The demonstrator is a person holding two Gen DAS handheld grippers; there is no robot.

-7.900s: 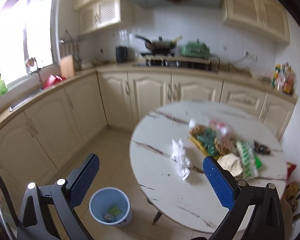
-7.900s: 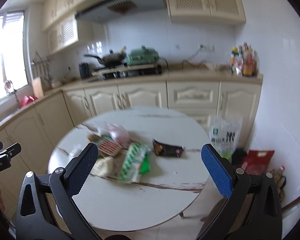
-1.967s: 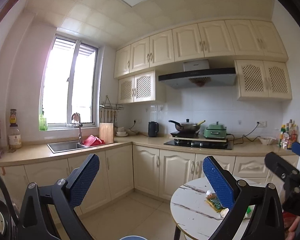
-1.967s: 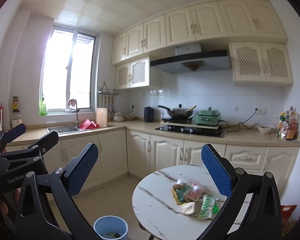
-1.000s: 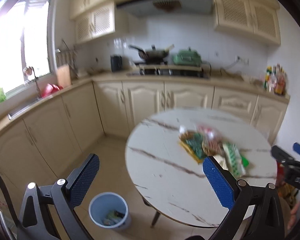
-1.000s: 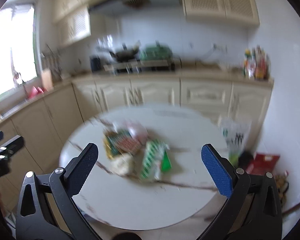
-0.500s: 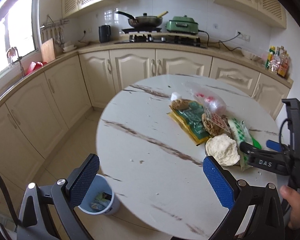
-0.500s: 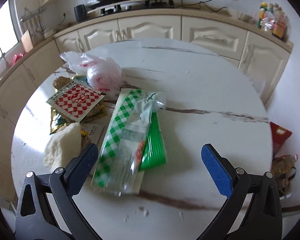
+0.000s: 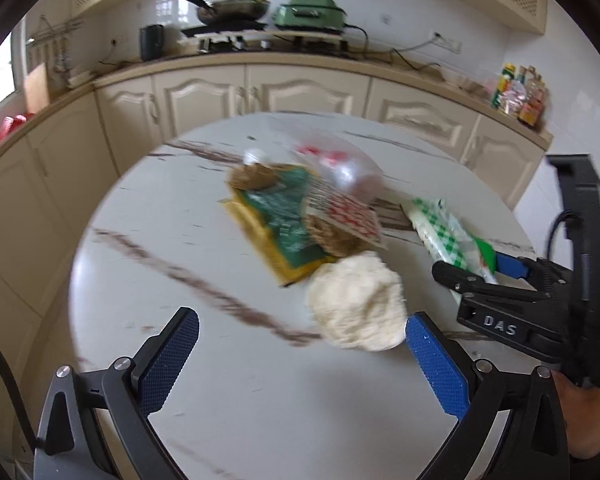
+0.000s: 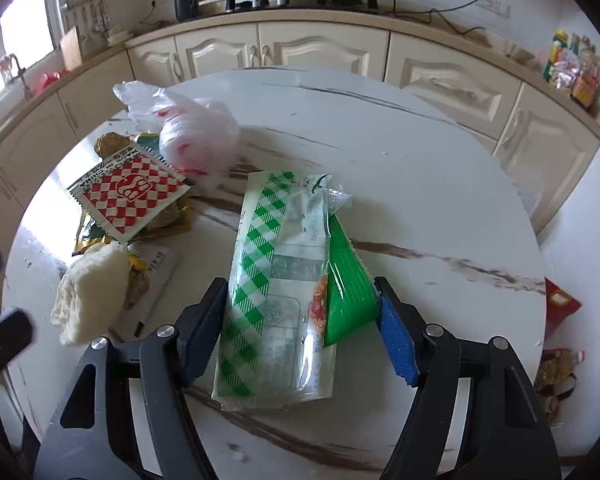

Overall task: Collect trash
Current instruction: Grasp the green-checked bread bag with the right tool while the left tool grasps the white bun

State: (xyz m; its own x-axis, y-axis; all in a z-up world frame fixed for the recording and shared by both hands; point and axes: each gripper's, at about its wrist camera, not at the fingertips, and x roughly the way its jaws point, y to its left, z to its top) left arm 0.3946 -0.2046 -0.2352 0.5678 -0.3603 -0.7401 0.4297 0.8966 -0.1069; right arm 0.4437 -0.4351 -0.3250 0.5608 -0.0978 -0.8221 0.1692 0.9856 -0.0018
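Over the surface [image 10: 400,152], right gripper [image 10: 300,320] straddles the green wrappers [image 10: 276,280], jaws open for pinching; left gripper [image 9: 300,356] waits wide by the wad [image 9: 356,304].

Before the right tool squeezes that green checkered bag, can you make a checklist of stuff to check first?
1. Green checkered bag sits between the right tool fingers: ok.
2. Fingers wide enough to clear the bag: ok, one on each side, though whether they already touch it: cannot tell.
3. Only one piece caught: not ok, a plain green wrapper lies partly under the bag, inside the gap too.
4. Left tool out of the way: ok, open and empty near the white crumpled wad.
5. Table edge clear of the bag: ok.
6. Bin within reach: cannot tell, none is in view.
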